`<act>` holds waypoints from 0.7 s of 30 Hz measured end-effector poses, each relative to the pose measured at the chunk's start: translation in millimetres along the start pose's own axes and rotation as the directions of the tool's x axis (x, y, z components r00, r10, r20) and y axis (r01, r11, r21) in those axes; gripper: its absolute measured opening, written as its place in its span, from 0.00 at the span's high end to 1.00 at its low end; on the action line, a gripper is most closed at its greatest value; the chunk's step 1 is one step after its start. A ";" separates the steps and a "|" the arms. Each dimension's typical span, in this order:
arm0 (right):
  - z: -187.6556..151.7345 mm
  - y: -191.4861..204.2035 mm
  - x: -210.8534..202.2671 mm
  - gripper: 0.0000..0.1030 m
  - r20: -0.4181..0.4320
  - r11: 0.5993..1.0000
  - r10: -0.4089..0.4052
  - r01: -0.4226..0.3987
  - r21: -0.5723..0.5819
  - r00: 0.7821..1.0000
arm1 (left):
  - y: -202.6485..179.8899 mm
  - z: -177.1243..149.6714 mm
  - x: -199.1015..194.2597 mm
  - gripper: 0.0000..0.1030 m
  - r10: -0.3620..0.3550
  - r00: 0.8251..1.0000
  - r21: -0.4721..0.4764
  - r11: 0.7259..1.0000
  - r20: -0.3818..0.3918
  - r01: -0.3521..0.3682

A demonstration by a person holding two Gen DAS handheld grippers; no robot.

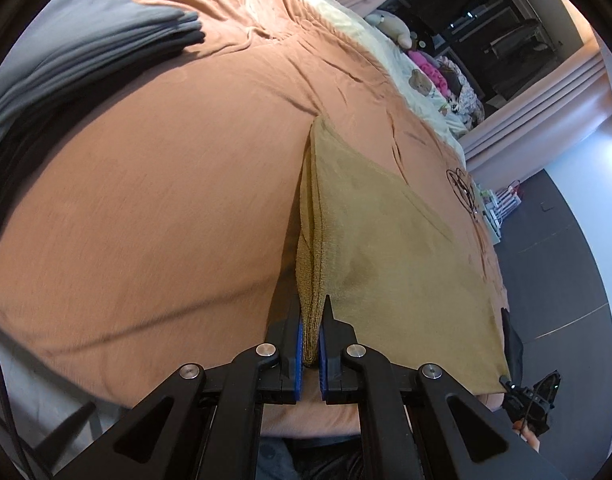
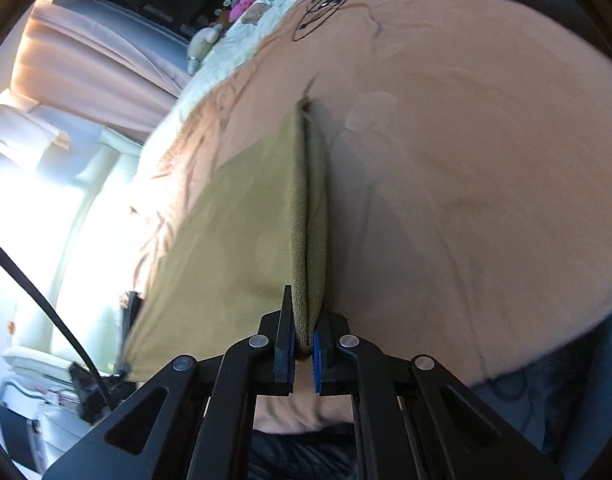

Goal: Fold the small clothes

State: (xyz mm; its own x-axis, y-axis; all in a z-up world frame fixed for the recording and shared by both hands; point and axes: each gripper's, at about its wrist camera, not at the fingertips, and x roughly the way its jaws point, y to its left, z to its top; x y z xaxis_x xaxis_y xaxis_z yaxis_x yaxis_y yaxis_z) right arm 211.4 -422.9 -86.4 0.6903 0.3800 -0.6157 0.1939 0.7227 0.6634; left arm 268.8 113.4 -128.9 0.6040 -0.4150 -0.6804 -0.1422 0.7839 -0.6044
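An olive-tan cloth (image 1: 386,248) hangs stretched above an orange bedspread (image 1: 146,200). My left gripper (image 1: 311,320) is shut on one near corner of the cloth, its doubled edge pinched between the blue pads (image 1: 299,356). My right gripper (image 2: 304,320) is shut on the opposite near corner of the same cloth (image 2: 234,240), seen in the right wrist view. The far end of the cloth touches the bedspread (image 2: 466,160). The right gripper also shows at the lower right edge of the left wrist view (image 1: 526,396).
A stack of folded grey clothes (image 1: 58,64) lies on the bed at the left. Pillows and soft toys (image 1: 422,68) lie at the bed's far side. Pink curtains (image 2: 86,64) and a white chair (image 2: 82,220) stand beyond the bed. A black cable (image 2: 46,300) hangs at the left.
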 end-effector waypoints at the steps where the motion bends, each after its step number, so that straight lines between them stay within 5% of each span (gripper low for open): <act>1: -0.3 4.8 -1.2 0.98 0.001 1.000 -0.015 0.015 -0.005 1.000 | 4.1 -3.3 -1.1 0.95 -0.004 1.000 -0.007 1.000 0.001 0.004; 9: -14.0 34.0 -34.7 0.96 0.058 0.980 -0.182 0.186 -0.075 0.982 | 12.8 -13.4 -3.4 0.95 -0.054 0.998 -0.022 0.998 0.021 0.054; 13: -22.1 65.7 -46.2 0.95 0.055 0.963 -0.201 0.207 -0.172 0.978 | 15.0 -13.3 -1.3 0.95 -0.077 0.997 -0.018 0.997 0.028 0.077; 21: -43.4 162.5 1.5 0.95 0.001 0.900 -0.230 0.213 -0.380 0.973 | 21.4 -13.7 -2.4 0.95 -0.130 0.991 -0.036 0.991 0.035 0.132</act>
State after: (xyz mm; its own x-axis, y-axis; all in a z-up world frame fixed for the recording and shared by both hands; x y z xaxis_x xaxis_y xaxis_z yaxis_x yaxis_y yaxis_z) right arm 213.7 -279.8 2.0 0.6278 0.2031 -0.7515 0.0564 0.9510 0.3041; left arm 253.6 124.8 -145.9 0.6444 -0.4973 -0.5809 -0.0899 0.7051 -0.7034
